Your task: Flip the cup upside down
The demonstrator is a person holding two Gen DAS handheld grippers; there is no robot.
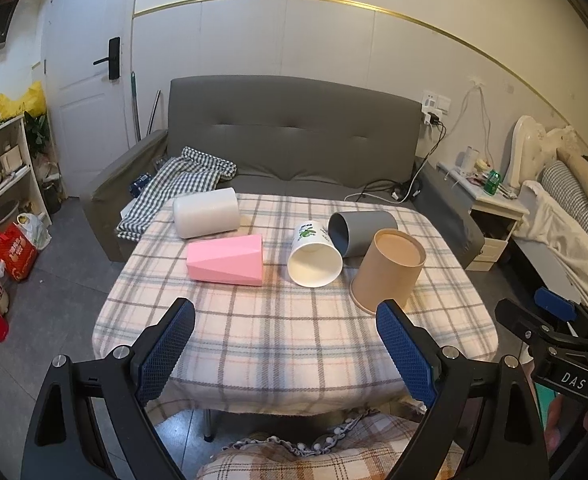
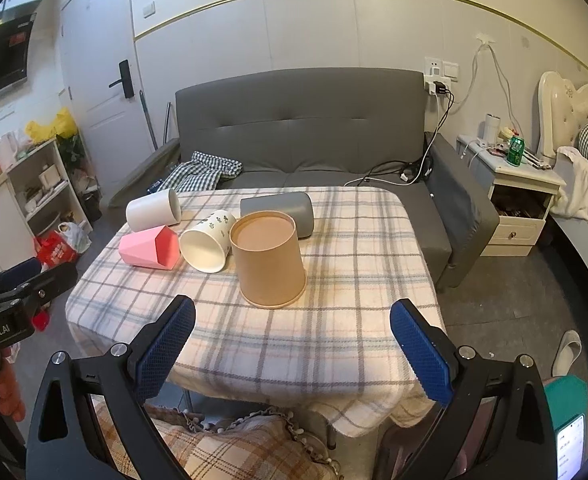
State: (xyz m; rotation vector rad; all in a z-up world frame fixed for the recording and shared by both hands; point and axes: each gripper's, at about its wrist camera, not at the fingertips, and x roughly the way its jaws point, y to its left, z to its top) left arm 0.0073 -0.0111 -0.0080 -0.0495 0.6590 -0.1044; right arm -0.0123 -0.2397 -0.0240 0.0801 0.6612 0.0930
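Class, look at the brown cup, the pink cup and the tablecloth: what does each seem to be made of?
Brown cup: probably kraft paper, matte tan, with a rolled rim. Pink cup: likely plastic, with smooth faceted sides and a faint sheen. Tablecloth: woven fabric, soft plaid, draping over the table edge.

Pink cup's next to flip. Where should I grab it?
The pink cup lies on its side, mouth toward the paper cup. Come from above with the left gripper, fingers across its faceted mid-body, front and back; both sides look clear.
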